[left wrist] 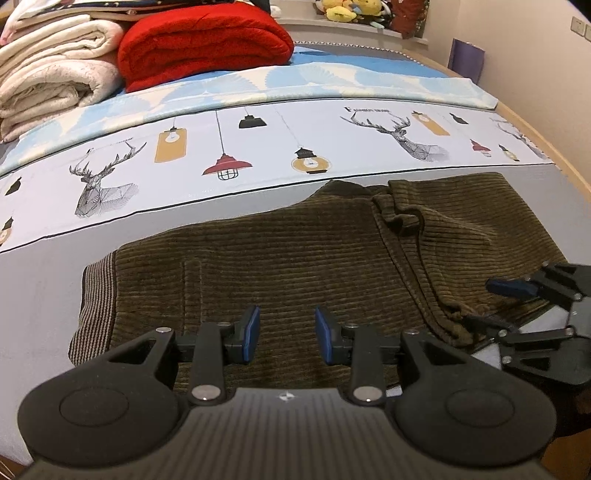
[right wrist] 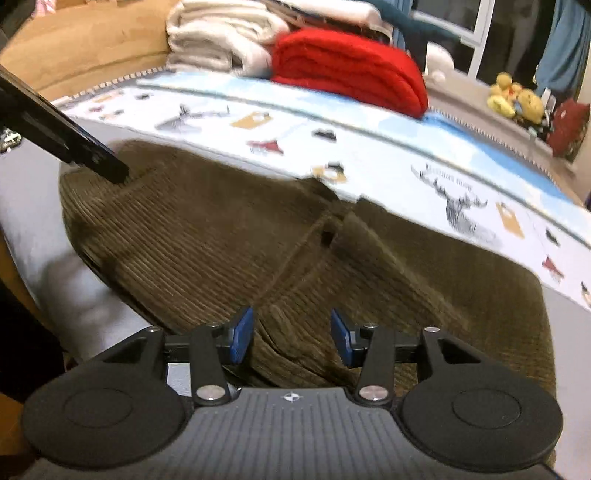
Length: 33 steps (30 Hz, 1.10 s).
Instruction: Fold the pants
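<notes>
Where the room meets the work surface, a bed (left wrist: 44, 280) fills both views, bordered by a beige wall (left wrist: 524, 66) at 1 o'clock in the left wrist view. One grey sheet covers the near part of the bed. One printed cover (left wrist: 258, 147) with stag and lamp motifs lies across the middle, and one blue-patterned layer sits beyond it.

One pair of olive corduroy pants (left wrist: 295, 258) lies flat on the grey sheet, folded over, with the striped waistband (left wrist: 92, 306) at 9 o'clock in the left wrist view and a rumpled fold at 1 o'clock.

At 11 o'clock, one stack of cream blankets (left wrist: 55, 66) rests beside one folded red blanket (left wrist: 203, 44); the two touch. One cluster of yellow plush toys (left wrist: 347, 9) sits on a ledge at 12 o'clock; their count cannot be determined.

Two grippers are present. The left gripper (left wrist: 287, 334) hangs over the pants with its blue pads apart, gripping nothing. The right gripper (right wrist: 291, 338) is positioned over the pants near the fold edge, its pads likewise apart; whether they touch the fabric cannot be determined.
</notes>
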Each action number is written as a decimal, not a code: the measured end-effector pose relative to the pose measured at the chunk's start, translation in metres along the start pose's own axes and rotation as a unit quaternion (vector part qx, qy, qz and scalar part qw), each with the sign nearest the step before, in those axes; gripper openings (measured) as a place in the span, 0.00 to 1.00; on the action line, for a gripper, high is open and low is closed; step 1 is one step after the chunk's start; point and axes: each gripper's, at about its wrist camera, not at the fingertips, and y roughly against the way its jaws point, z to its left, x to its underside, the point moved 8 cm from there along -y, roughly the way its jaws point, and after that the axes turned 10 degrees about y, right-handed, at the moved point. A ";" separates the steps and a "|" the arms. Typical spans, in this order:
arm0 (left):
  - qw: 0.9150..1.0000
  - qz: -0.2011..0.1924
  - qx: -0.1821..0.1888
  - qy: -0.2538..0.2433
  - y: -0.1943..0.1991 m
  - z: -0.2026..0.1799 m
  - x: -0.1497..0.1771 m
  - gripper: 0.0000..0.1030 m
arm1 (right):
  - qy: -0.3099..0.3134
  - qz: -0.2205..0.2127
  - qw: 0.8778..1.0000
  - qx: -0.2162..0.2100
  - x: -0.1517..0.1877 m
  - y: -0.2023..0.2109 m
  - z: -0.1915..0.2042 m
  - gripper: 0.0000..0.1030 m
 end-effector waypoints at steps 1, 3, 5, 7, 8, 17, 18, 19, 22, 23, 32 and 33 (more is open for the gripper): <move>1.000 0.001 -0.001 0.001 -0.001 0.001 0.000 0.36 | -0.001 0.009 1.000 -0.006 0.005 -0.008 0.003 0.46; 1.000 0.003 -0.004 0.002 -0.002 0.001 0.000 0.36 | -0.005 0.013 1.000 -0.010 0.006 -0.016 0.002 0.45; 1.000 0.004 -0.005 0.002 -0.003 0.001 0.001 0.36 | -0.011 0.011 0.999 -0.031 0.005 -0.017 0.003 0.11; 1.000 0.004 -0.004 0.001 -0.003 0.001 0.000 0.36 | -0.009 -0.020 0.999 -0.024 -0.002 -0.004 -0.001 0.11; 1.000 0.003 -0.003 0.002 -0.003 0.002 0.000 0.36 | -0.004 -0.040 0.999 -0.012 -0.007 0.006 -0.003 0.11; 1.000 0.010 -0.001 0.012 -0.007 0.000 -0.001 0.36 | 0.126 -0.016 0.991 -0.041 0.023 0.010 0.038 0.14; 1.000 0.011 0.001 0.017 -0.006 0.002 0.000 0.36 | 0.101 -0.026 0.994 -0.043 0.016 0.017 0.033 0.15; 1.000 0.011 0.002 0.020 -0.006 0.003 0.000 0.39 | 0.074 -0.041 0.995 -0.045 0.010 0.025 0.026 0.17; 1.000 0.008 -0.003 0.026 -0.006 0.008 -0.002 0.40 | -0.010 -0.089 0.996 -0.024 -0.005 0.047 -0.003 0.32; 0.999 0.010 -0.004 0.030 -0.007 0.010 -0.002 0.40 | -0.036 -0.094 0.995 -0.019 -0.005 0.049 -0.011 0.33; 0.999 0.016 -0.008 0.044 -0.009 0.014 -0.001 0.40 | -0.061 -0.019 0.997 -0.051 0.021 0.013 -0.008 0.30; 0.999 0.015 -0.012 0.045 -0.009 0.015 0.000 0.40 | -0.038 0.011 0.997 -0.060 0.030 0.004 0.001 0.29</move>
